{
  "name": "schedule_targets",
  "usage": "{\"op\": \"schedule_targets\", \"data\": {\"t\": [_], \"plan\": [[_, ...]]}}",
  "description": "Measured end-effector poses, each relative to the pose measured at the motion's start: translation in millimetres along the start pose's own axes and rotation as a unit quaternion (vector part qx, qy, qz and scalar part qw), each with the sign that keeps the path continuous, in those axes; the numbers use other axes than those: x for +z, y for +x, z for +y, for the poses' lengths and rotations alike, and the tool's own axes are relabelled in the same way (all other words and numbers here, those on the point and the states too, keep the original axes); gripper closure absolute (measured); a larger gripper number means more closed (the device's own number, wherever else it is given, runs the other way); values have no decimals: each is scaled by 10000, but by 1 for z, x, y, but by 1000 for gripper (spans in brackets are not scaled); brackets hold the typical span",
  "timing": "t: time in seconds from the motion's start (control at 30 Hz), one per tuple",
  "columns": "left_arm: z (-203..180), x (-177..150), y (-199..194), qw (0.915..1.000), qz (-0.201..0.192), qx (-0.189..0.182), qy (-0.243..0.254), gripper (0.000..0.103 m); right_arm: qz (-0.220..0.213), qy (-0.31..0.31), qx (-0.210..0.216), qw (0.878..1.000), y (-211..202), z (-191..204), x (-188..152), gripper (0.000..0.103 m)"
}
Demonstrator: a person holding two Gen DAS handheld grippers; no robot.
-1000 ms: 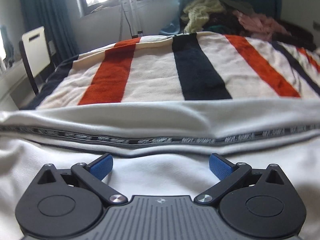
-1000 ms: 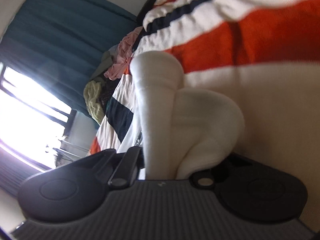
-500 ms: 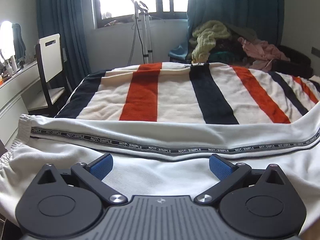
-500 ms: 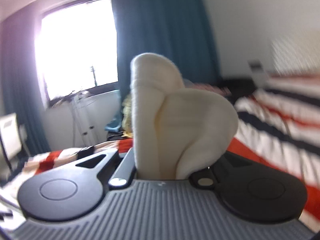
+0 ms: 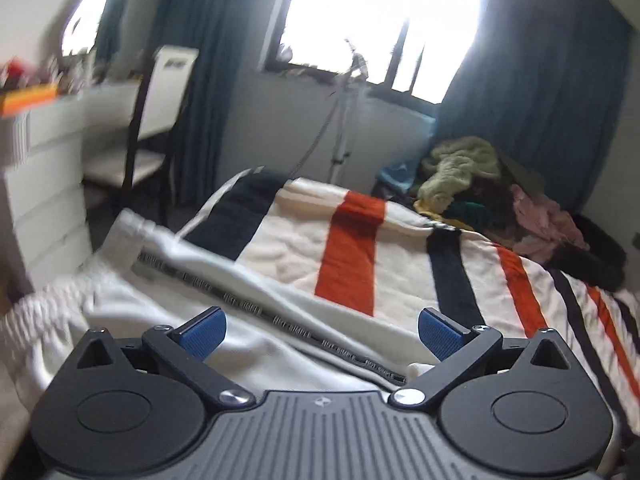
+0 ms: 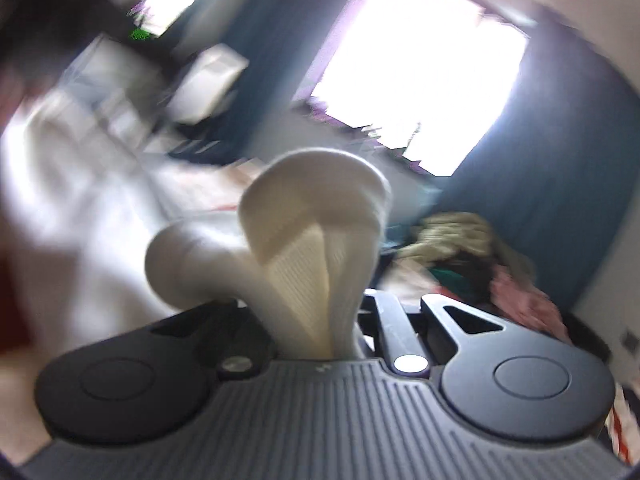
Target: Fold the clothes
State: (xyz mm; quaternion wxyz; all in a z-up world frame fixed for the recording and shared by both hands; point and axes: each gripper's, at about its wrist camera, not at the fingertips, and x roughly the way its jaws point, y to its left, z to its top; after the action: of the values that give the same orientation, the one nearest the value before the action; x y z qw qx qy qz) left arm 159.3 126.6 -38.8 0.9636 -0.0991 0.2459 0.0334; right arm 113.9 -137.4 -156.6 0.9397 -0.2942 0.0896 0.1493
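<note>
White trousers (image 5: 132,304) with a black lettered side tape lie across the near edge of the striped bed (image 5: 360,248). My left gripper (image 5: 320,334) hovers above them, open, its blue pads (image 5: 202,330) wide apart with nothing between them. In the right wrist view, my right gripper (image 6: 320,320) is shut on a ribbed cream-white cuff (image 6: 316,240) of the garment, which bulges up in two folds and hides the fingertips. That view is blurred by motion.
A heap of mixed clothes (image 5: 488,196) sits at the bed's far right corner by the blue curtain (image 5: 532,120). A white chair (image 5: 160,116) and white drawers (image 5: 44,184) stand to the left. A thin metal stand (image 5: 344,120) is under the window.
My left gripper has risen and swung left, so the chair and drawers came into view. My right gripper rolled strongly and swept across the room while it kept the cuff.
</note>
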Motion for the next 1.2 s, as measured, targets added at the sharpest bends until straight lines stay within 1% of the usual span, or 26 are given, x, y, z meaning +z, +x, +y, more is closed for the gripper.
{"op": "schedule_targets", "data": {"t": [0.03, 0.07, 0.13, 0.23, 0.3, 0.37, 0.4, 0.43, 0.47, 0.5, 0.53, 0.57, 0.6, 0.67, 0.73, 0.77, 0.83, 0.87, 0.9, 0.93, 1.03, 1.07, 1.13, 1.2], "plan": [[-8, 0, -6, 9995, -163, 29, 261, 0, 76, -226, 150, 9996, 0, 20, -3, 93], [-16, 0, -12, 9981, -326, 59, 522, 0, 107, -361, 209, 9991, 0, 30, -7, 93], [-27, -2, -14, 9969, -294, -55, 731, 0, 191, -293, 291, 9990, -2, 33, -11, 92], [-38, -12, -10, 9974, -134, -237, 669, 0, 321, -175, 418, 9985, -4, 36, -16, 90], [-40, -19, -2, 9978, 40, -277, 607, 0, 461, 96, 525, 9975, 7, 20, -19, 90], [-40, -25, 4, 9979, 184, -357, 515, 0, 599, 342, 625, 9957, 16, 11, -16, 86], [-39, -27, 7, 9978, 236, -419, 452, 0, 655, 443, 680, 9945, 16, 12, -17, 83], [-40, -29, 7, 9977, 235, -469, 429, 0, 719, 548, 750, 9931, 16, 12, -17, 75], [-41, -31, 6, 9978, 142, -418, 498, 0, 820, 672, 900, 9903, 17, 10, -14, 71], [-42, -33, 6, 9977, 41, -360, 573, 0, 919, 799, 1078, 9867, 17, 9, -12, 58], [-44, -33, 5, 9970, -90, -279, 716, 0, 1004, 943, 1402, 9805, 18, 9, -8, 34], [-46, -33, 3, 9960, -192, -219, 844, 0, 1067, 1077, 1706, 9736, 17, 9, -5, 23], [-48, -34, 1, 9954, -209, -245, 904, 0, 1019, 1173, 1919, 9690, 10, 7, -3, 15], [-53, -36, -1, 9941, -230, -310, 1012, 0, 921, 1359, 2305, 9591, -3, 3, 3, 15], [-56, -39, 0, 9938, -77, -532, 971, 0, 831, 1533, 2279, 9579, -15, -4, 11, 15], [-57, -41, 4, 9931, 40, -728, 916, 0, 814, 1689, 2278, 9555, -20, -11, 13, 15], [-59, -44, 18, 9898, 404, -1137, 756, 1, 778, 2059, 2204, 9503, -29, -27, 14, 15], [-61, -45, 28, 9876, 579, -1287, 695, 3, 783, 2223, 2117, 9485, -31, -36, 13, 15], [-62, -46, 39, 9856, 732, -1376, 656, 4, 862, 2357, 1970, 9477, -32, -46, 10, 15], [-64, -46, 51, 9844, 862, -1385, 653, 5, 945, 2488, 1816, 9467, -33, -55, 7, 15], [-69, -47, 86, 9807, 1244, -1343, 689, 6, 1311, 2899, 1132, 9413, -23, -83, -11, 15], [-70, -48, 97, 9788, 1346, -1374, 704, 6, 1442, 3140, 838, 9347, -19, -93, -19, 15], [-71, -50, 118, 9749, 1557, -1438, 686, 6, 1682, 3609, 266, 9169, -11, -113, -35, 15], [-74, -54, 137, 9683, 1808, -1615, 598, 7, 1753, 4082, -73, 8959, -6, -129, -51, 15]]}}
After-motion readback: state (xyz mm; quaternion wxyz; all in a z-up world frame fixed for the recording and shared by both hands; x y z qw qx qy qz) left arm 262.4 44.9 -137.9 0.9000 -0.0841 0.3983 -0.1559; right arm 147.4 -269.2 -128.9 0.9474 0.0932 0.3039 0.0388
